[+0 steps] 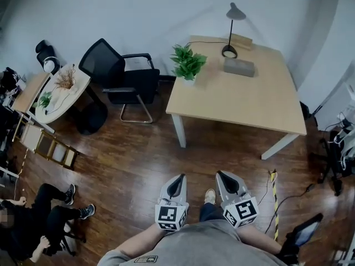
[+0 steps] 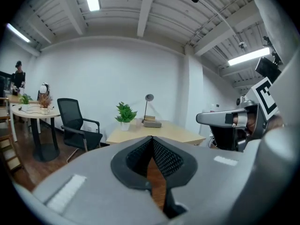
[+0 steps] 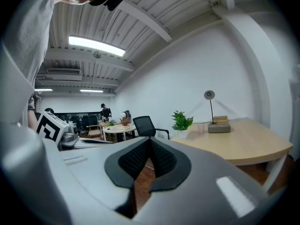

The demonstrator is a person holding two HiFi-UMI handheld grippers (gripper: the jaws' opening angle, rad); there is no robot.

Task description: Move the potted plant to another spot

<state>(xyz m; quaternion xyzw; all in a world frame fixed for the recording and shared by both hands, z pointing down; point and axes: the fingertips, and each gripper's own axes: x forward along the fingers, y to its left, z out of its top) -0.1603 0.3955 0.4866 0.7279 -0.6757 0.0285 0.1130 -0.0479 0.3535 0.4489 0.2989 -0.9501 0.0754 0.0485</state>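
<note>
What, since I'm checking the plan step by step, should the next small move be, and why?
Probably step toward the table, since the potted plant stands at its far left corner while the left tool and right tool, both shut and empty, hang well short of it.

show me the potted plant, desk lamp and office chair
green potted plant [image 1: 188, 64], head view, its leaves
black desk lamp [image 1: 229, 51], head view, its round base
black mesh office chair [image 1: 99, 60], head view, its backrest
</note>
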